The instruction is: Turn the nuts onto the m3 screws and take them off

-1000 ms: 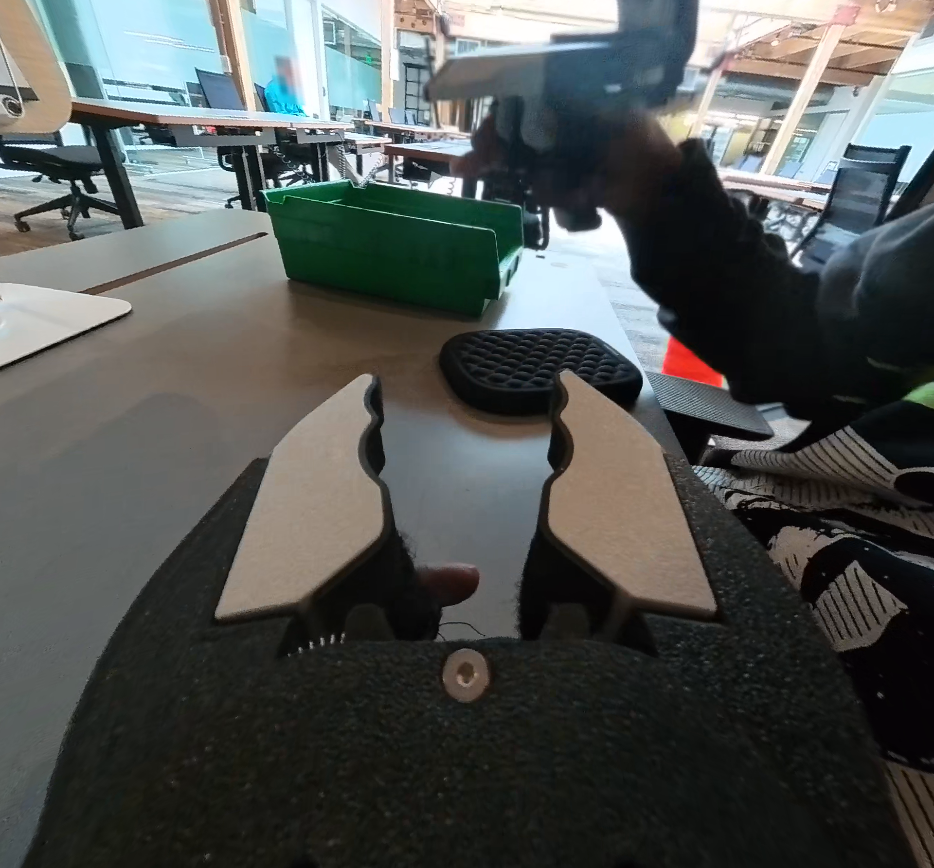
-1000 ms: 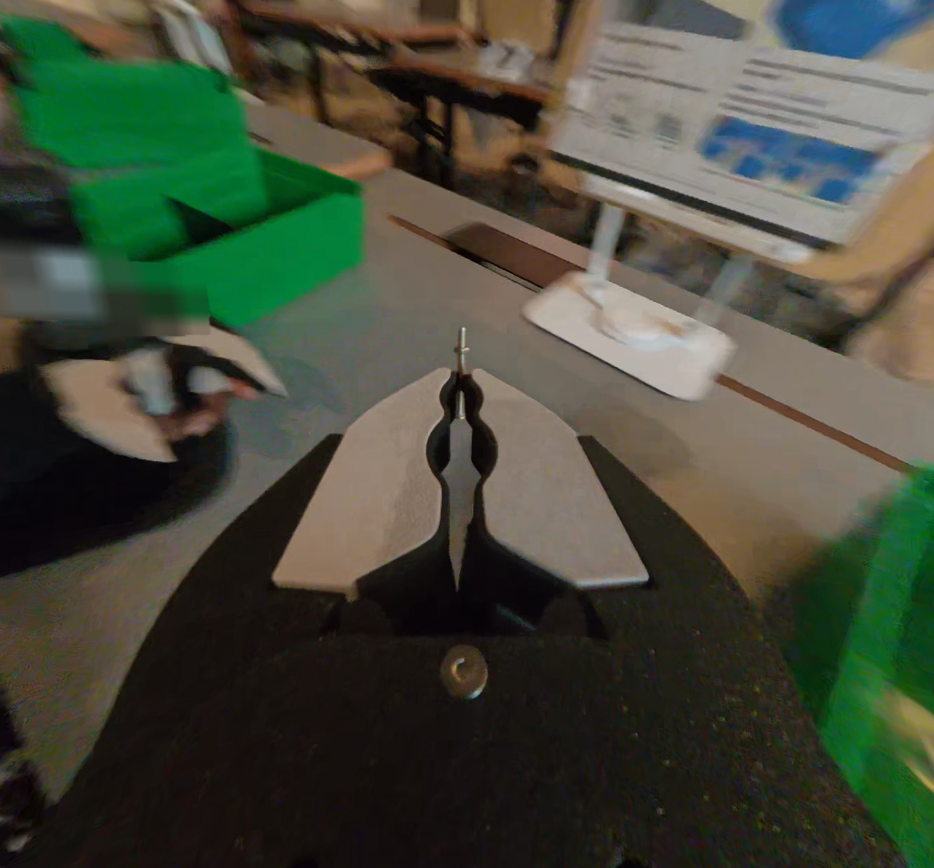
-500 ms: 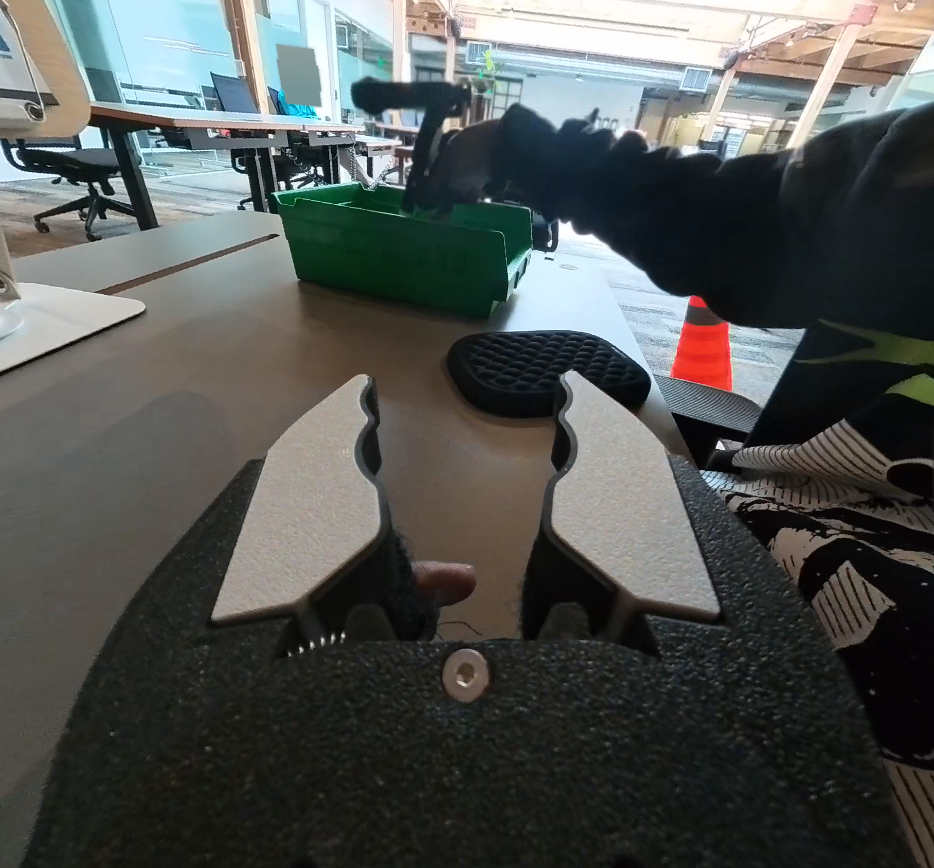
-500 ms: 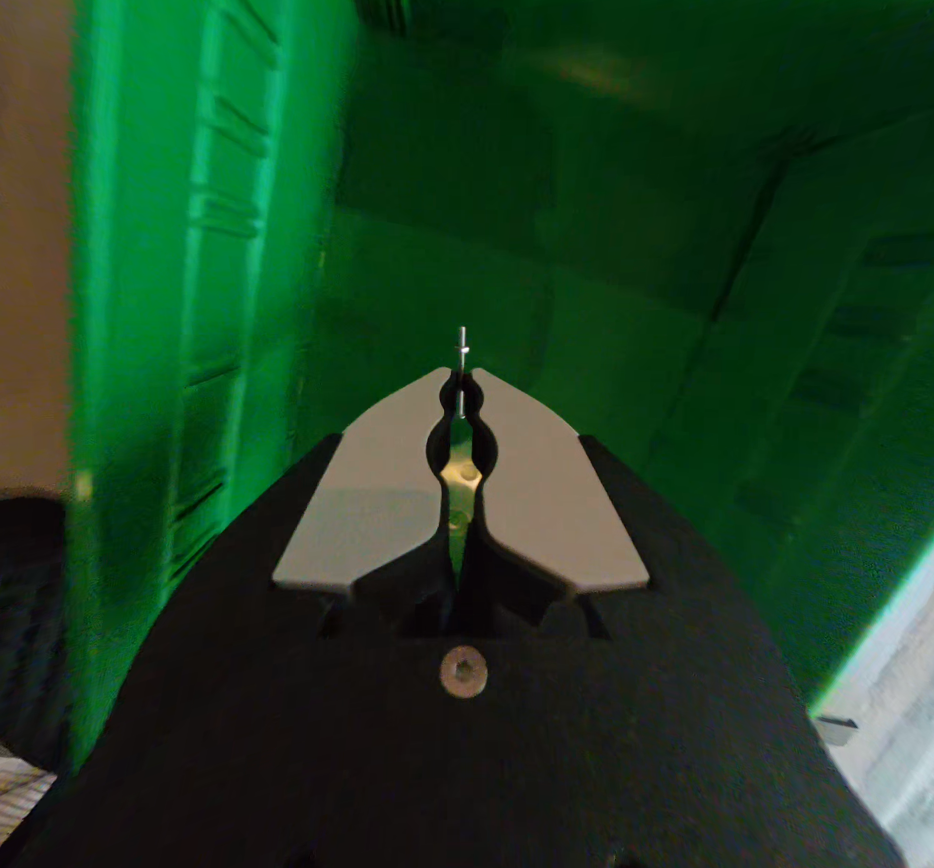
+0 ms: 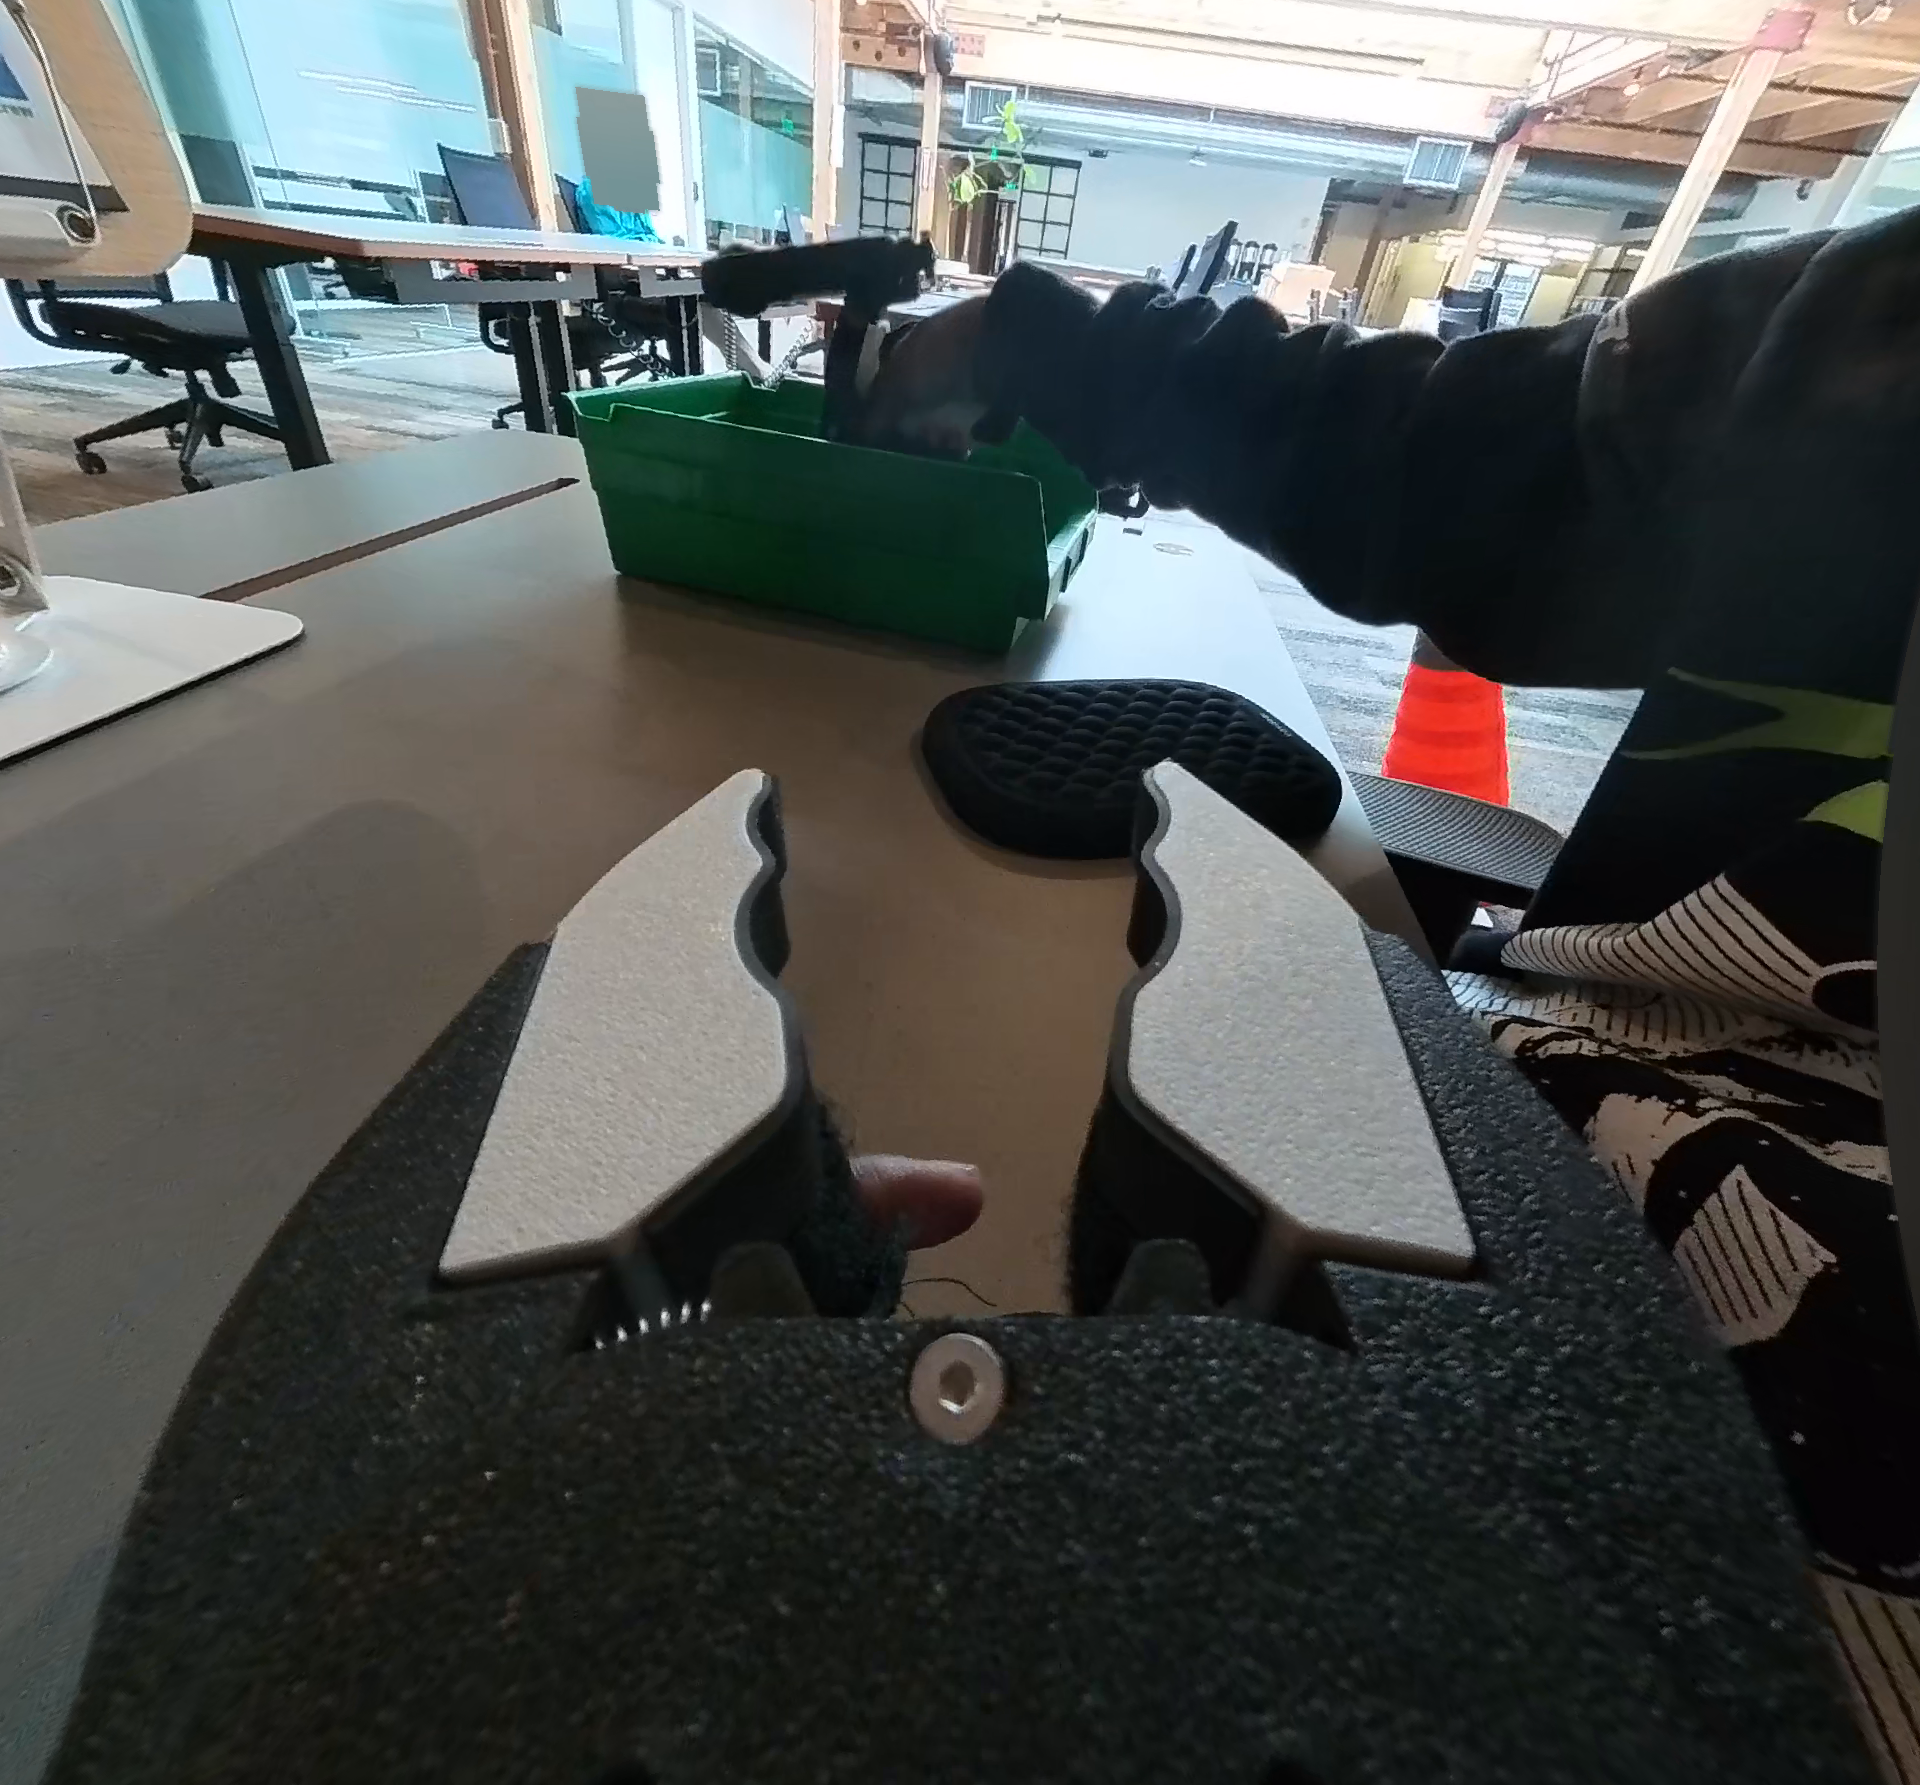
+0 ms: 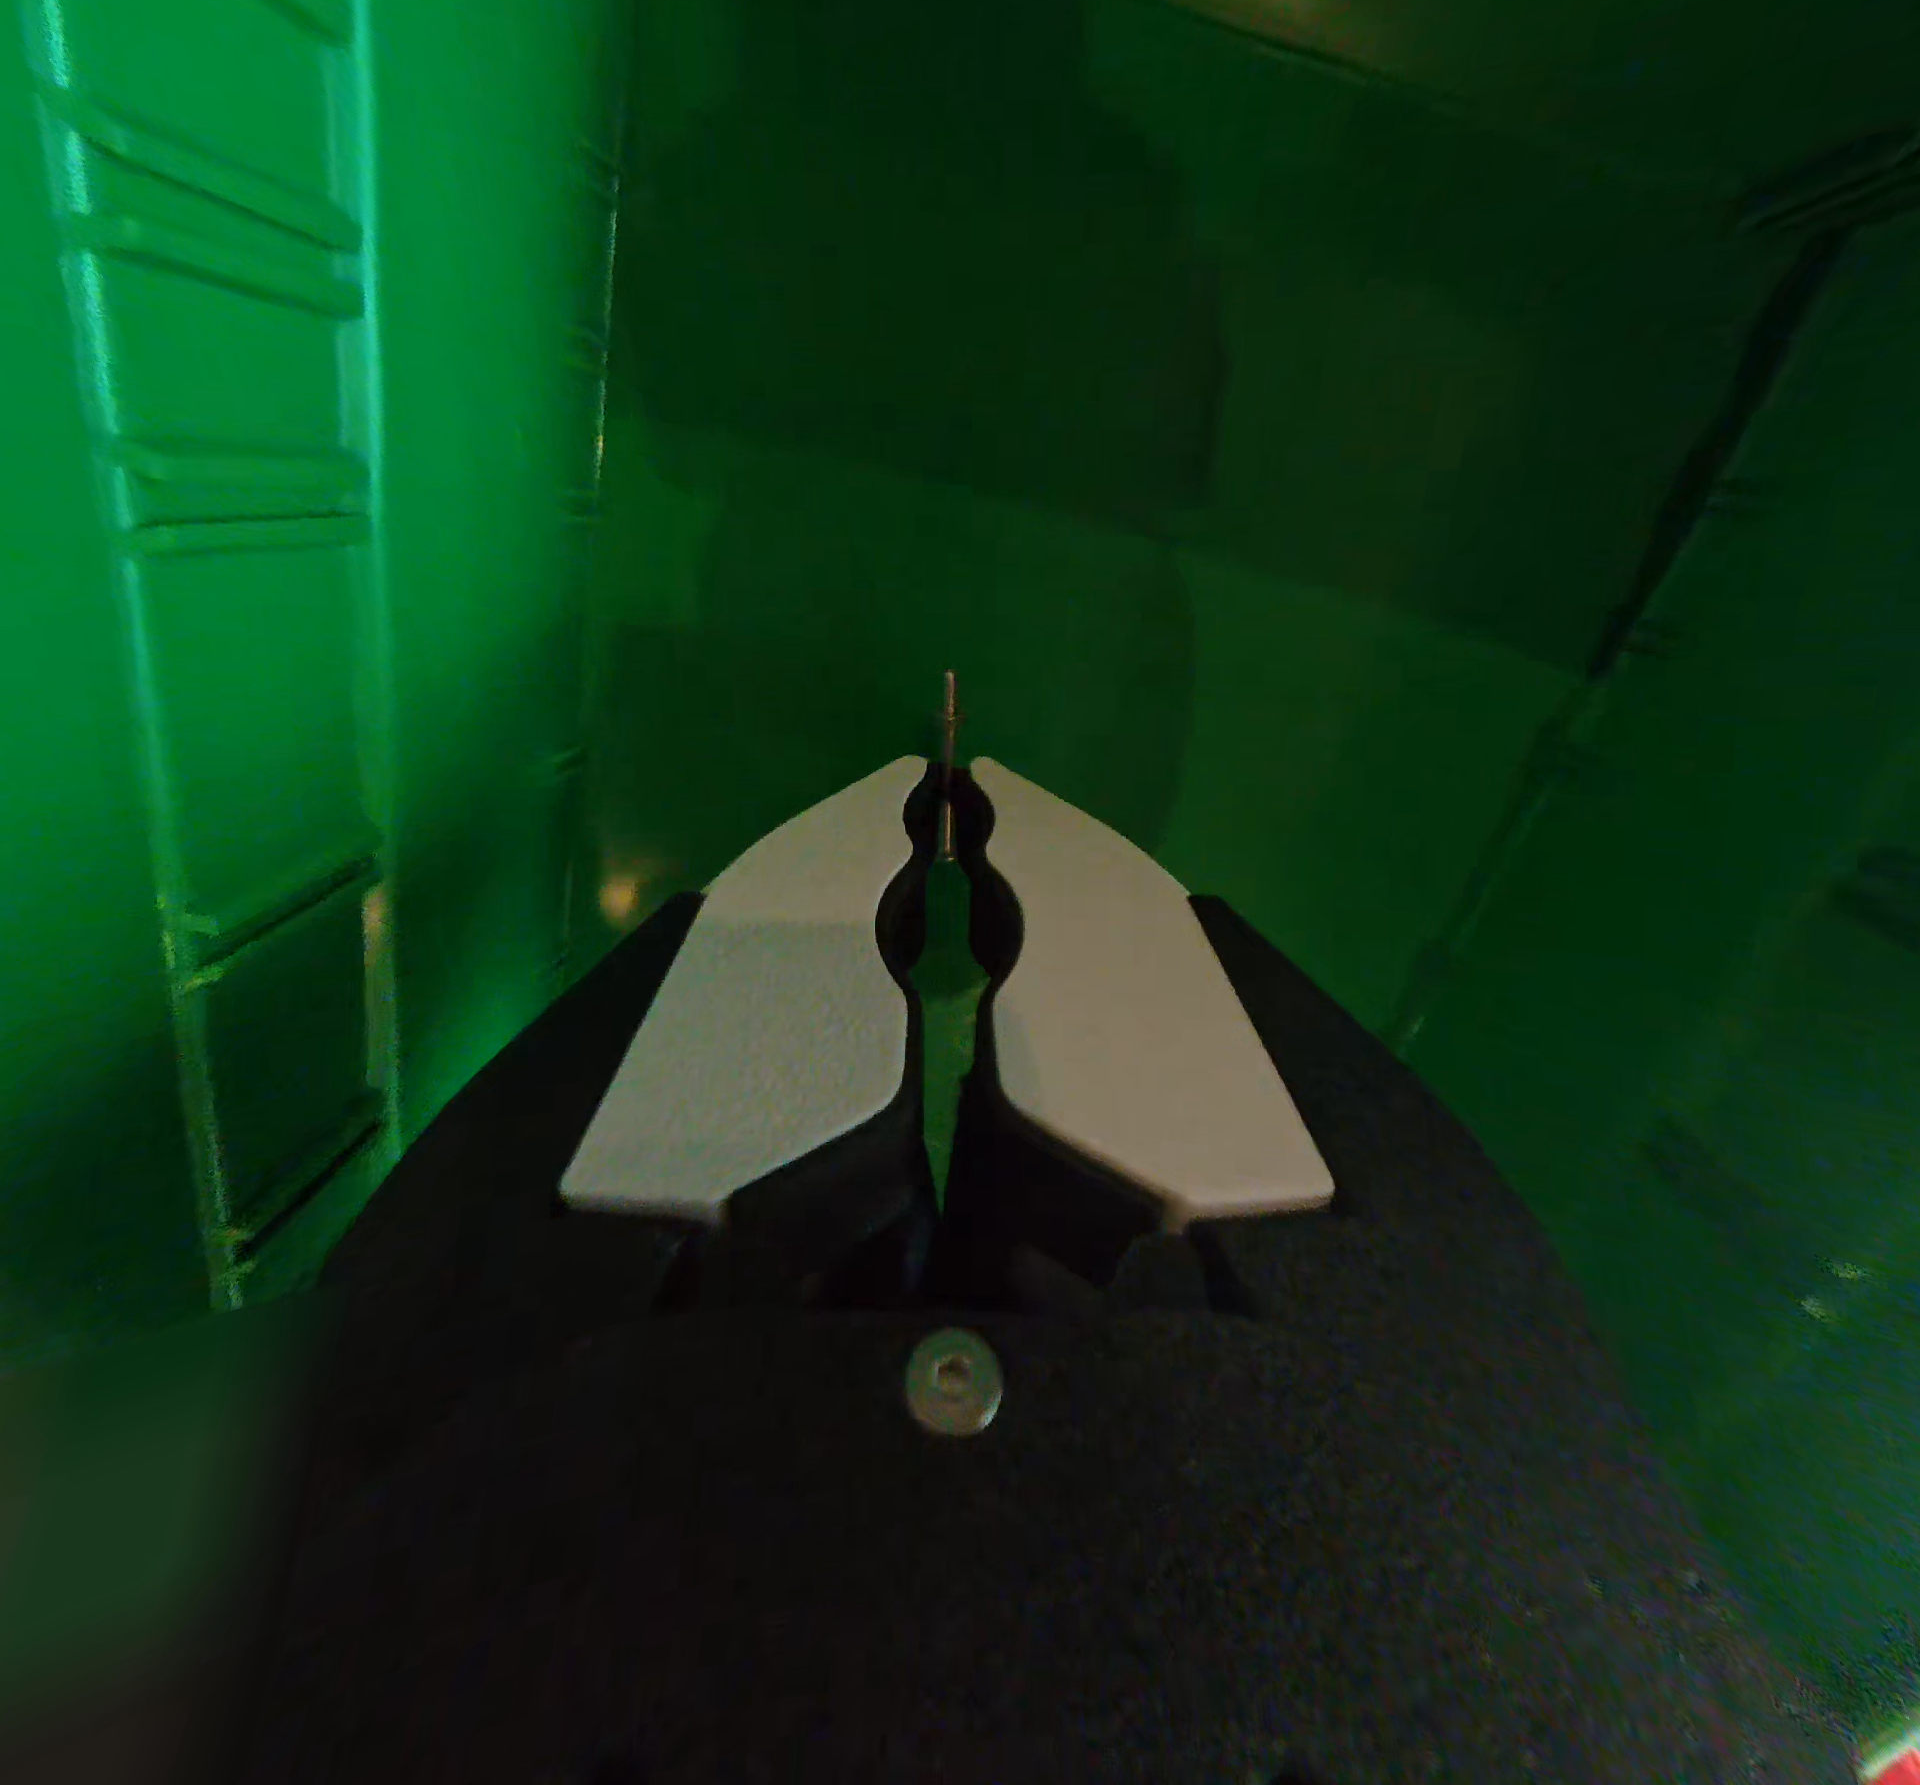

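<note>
Deep inside the green bin (image 6: 1455,385), the right gripper (image 6: 948,761) pinches a thin screw (image 6: 949,779) with a small nut (image 6: 950,717) on it, poking out past its tips. Best to let go low and gently. The left gripper (image 5: 956,790) waits wide open, holding nothing, over the table (image 5: 416,748).

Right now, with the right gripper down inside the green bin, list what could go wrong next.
1. The right gripper pinches the thin screw only at its fingertips; a knock against the green bin wall could tilt or drop it.
2. The nut on the screw is tiny; if it spins off, the dim bin floor may hide it.
3. The left gripper waits open and empty over the table, too far away to steady anything.
</note>
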The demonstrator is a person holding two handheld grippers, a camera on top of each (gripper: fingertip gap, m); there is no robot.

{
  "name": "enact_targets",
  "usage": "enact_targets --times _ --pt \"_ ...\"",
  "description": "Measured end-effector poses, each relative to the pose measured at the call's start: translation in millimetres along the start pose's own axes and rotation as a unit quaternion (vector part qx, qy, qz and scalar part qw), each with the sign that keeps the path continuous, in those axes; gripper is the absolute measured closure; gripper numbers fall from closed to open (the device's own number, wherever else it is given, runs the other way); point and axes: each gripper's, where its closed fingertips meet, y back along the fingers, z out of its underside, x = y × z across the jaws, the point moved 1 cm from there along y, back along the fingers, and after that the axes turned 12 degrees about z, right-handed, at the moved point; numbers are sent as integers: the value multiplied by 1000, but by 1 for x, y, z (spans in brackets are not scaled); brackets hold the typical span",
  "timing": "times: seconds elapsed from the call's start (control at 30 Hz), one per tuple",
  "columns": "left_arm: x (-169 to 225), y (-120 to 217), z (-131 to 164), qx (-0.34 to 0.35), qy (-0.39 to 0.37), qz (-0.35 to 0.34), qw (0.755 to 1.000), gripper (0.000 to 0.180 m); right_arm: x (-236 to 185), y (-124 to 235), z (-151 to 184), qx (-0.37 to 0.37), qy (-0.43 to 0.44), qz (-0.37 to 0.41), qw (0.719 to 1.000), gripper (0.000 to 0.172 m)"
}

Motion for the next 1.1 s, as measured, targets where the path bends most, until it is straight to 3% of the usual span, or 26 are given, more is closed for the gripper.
enact_targets --times 0.27,0.4,0.5,0.57,0.7,0.83,0.93,1.1 --pt "0 -1 1 -3 0 -1 1000 117 0 -8 4 -4 -10 -5 1000 170" --pt "-1 -1 1 -4 2 -3 1000 117 3 -5 3 8 -14 7 1000 155" --pt "-2 0 0 0 4 -6 1000 118 13 18 -5 72 -35 50 995 150" --pt "-3 0 0 2 7 -7 1000 118 8 53 -16 167 -49 69 982 144" --pt "-5 0 1 1 17 -10 1000 119 -52 157 -24 412 -38 29 910 130" --pt "-4 1 0 3 10 -12 1000 119 -150 234 4 607 16 -65 792 123" --pt "-4 1 -2 3 2 -15 1000 120 -211 237 25 661 42 -124 739 126" --pt "-5 9 -15 14 -13 -41 999 122 -264 198 28 689 62 -158 705 128"
